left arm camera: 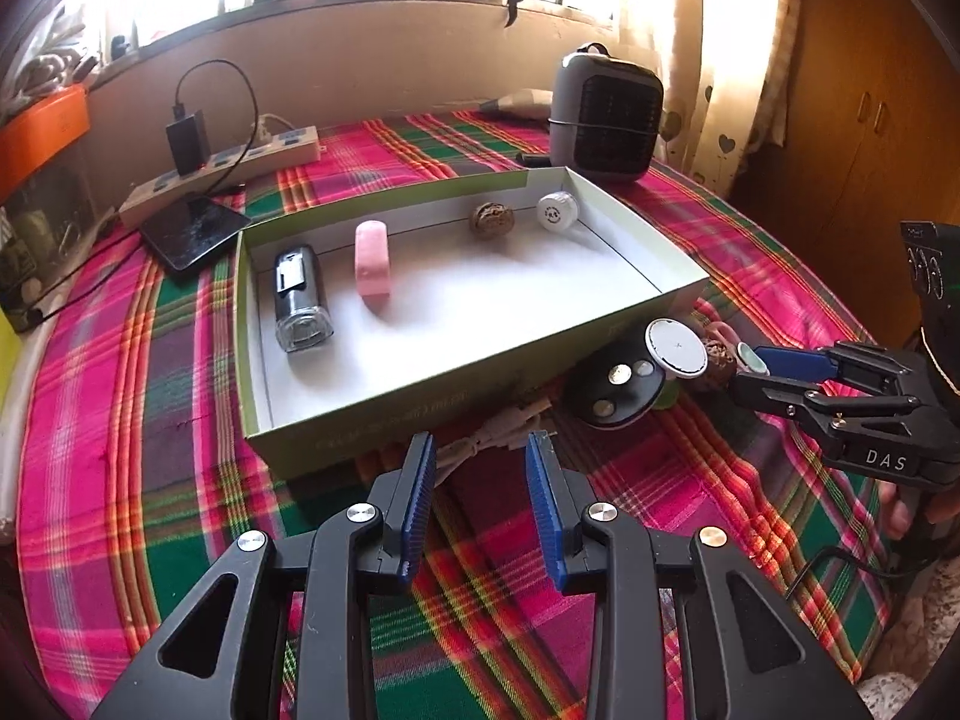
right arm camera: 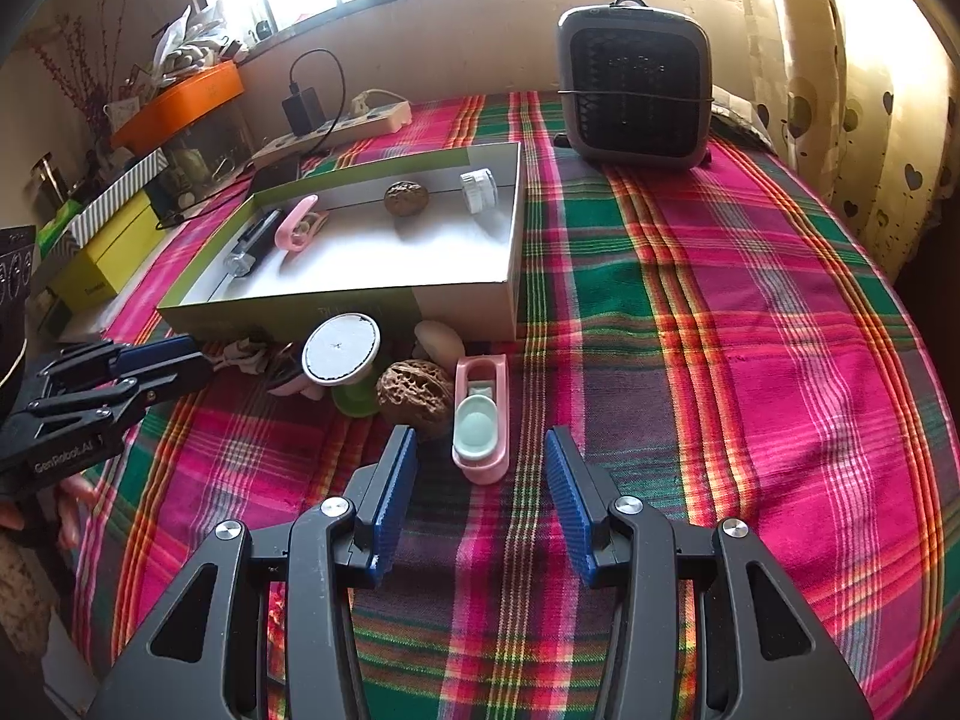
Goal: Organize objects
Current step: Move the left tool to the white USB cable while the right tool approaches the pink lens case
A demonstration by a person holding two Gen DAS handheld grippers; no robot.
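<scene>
The shallow green box (left arm camera: 480,354) sat mid-table on the plaid cloth (right arm camera: 720,300), holding a pink clip (left arm camera: 372,269) and a walnut (left arm camera: 492,219). Near its front wall lay another walnut (right arm camera: 415,396). The left gripper (left arm camera: 480,471) and right gripper (right arm camera: 480,468) both stood partly open, empty.

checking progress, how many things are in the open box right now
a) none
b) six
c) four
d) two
c: the box holds four things: a dark flashlight-like item, a pink clip, a walnut and a white cap; the rest lies on the cloth outside.
</scene>
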